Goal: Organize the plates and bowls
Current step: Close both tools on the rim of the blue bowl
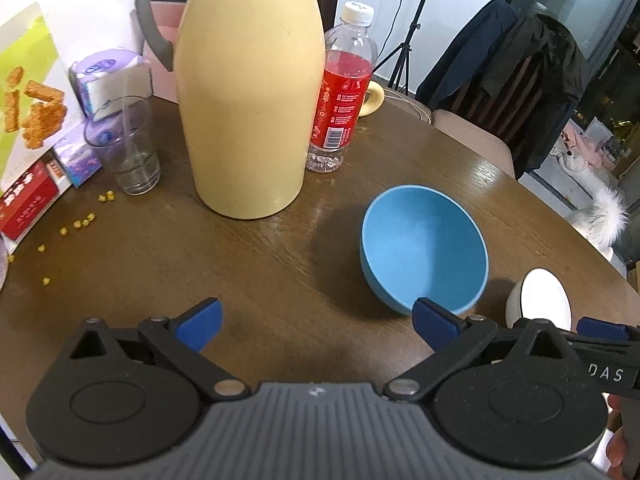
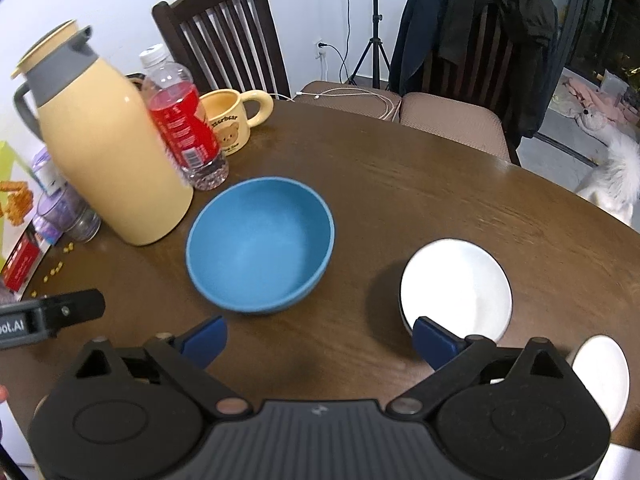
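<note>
Both grippers gape wide and carry nothing — the left gripper (image 1: 316, 322) hovers over bare wooden table (image 1: 280, 264), the right gripper (image 2: 320, 340) beside it. Just ahead sits the blue bowl (image 2: 260, 244), upright, near the yellow thermos (image 1: 248, 96); a white bowl (image 2: 456, 288) stands apart to its right — another white dish (image 2: 604, 376) at the table's edge.

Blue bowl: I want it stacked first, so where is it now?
The blue bowl stands upright mid-table in both views, right of the yellow jug, near the red-labelled bottle, left of a white bowl.
</note>
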`<state>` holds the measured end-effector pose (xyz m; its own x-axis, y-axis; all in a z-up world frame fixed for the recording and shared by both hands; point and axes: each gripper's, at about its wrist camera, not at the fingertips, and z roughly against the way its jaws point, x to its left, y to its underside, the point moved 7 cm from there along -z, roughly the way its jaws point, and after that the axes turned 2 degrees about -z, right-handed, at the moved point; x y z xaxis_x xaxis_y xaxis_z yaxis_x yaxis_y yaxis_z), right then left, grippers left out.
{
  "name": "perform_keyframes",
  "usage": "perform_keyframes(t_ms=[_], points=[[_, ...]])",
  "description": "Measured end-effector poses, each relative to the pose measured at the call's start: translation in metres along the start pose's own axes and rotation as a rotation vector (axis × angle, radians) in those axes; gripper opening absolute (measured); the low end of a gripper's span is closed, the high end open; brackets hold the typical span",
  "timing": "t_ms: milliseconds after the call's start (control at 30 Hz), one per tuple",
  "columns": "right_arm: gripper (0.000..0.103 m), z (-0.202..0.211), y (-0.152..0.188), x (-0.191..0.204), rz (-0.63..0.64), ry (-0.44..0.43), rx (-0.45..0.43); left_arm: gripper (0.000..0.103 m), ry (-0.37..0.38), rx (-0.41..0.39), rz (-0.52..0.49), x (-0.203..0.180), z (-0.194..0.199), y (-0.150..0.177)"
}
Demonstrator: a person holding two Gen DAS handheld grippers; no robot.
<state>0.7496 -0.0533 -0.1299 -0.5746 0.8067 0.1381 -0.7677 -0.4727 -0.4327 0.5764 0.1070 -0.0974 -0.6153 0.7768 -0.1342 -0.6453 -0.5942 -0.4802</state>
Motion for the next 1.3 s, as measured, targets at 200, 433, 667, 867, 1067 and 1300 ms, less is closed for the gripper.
perform_keyframes(t_ms=[200,433,667,867,1067,1300], points=[[0.098,-0.027,-0.024,-0.001,0.01,0.014,0.016,0.103,-0.014,0.014,0.002,0.0,-0.029,-0.018],[0.087,-0.058,-0.043,-0.002,0.024,0.03,0.042,0.103,-0.032,0.039,0.004,-0.001,-0.063,-0.031],[0.061,-0.087,-0.053,-0.007,0.024,0.033,0.059,0.097,-0.023,0.069,-0.002,-0.007,-0.092,-0.036],[0.04,-0.1,-0.058,-0.01,0.009,0.023,0.058,0.081,0.006,0.09,-0.002,-0.014,-0.109,-0.036],[0.021,-0.112,-0.063,-0.01,-0.006,0.011,0.064,0.055,0.033,0.117,0.005,-0.018,-0.12,-0.037],[0.013,-0.119,-0.067,-0.008,-0.012,0.002,0.061,0.034,0.071,0.128,0.006,-0.022,-0.128,-0.039]])
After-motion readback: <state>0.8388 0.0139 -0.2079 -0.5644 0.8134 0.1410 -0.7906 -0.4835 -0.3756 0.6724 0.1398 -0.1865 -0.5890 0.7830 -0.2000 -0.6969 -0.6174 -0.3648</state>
